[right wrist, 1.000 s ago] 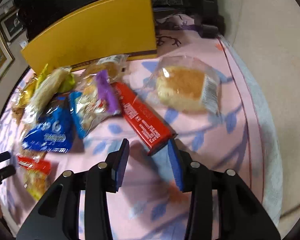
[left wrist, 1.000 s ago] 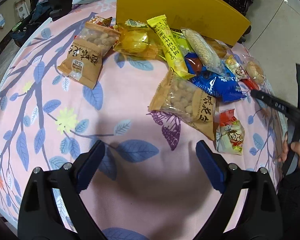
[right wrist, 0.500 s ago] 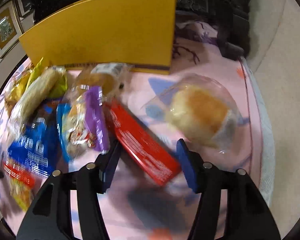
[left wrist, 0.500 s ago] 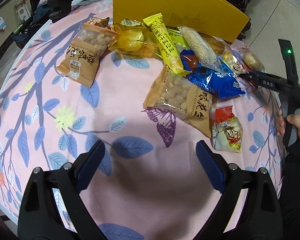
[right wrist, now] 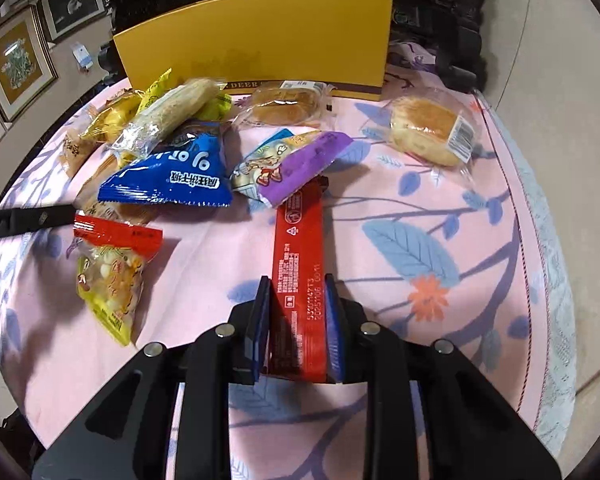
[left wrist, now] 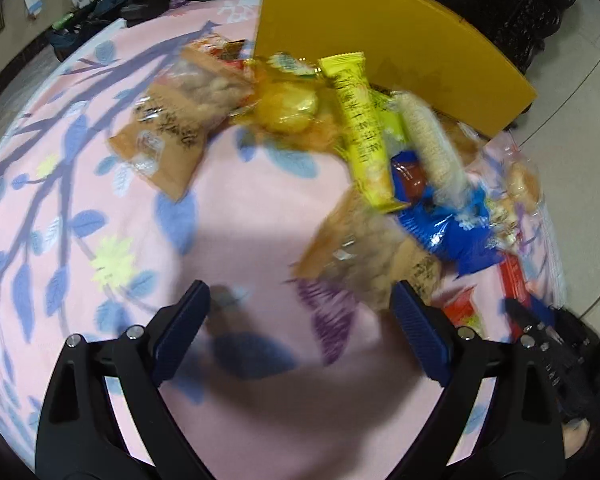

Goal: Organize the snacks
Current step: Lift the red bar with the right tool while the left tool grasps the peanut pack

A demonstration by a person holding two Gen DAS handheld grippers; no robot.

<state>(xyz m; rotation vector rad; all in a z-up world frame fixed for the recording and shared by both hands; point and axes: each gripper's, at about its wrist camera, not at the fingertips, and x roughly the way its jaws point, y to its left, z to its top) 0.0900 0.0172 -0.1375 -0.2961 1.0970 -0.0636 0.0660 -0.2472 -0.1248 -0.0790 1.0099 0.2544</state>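
My right gripper [right wrist: 296,304] is shut on the near end of a long red snack bar [right wrist: 298,256], whose far end reaches under a purple packet [right wrist: 296,166]. A blue bag [right wrist: 172,168], a rice roll [right wrist: 172,110], two wrapped buns [right wrist: 284,106] [right wrist: 430,130] and a yellow-red candy bag [right wrist: 110,276] lie around it. My left gripper [left wrist: 300,320] is open and empty over the pink cloth, its right finger beside a brown peanut bag [left wrist: 376,260]. Another brown bag [left wrist: 180,120] and a yellow bar [left wrist: 360,132] lie farther off. The left wrist view is blurred.
A tall yellow box [right wrist: 256,44] stands behind the snack pile, also in the left wrist view [left wrist: 380,48]. The round table [right wrist: 452,240] has a pink floral cloth, with its edge close on the right. Dark furniture stands behind the box.
My right gripper has closed on the red bar, which now points straight ahead. My left gripper has moved toward the nearer peanut bag and stays open.
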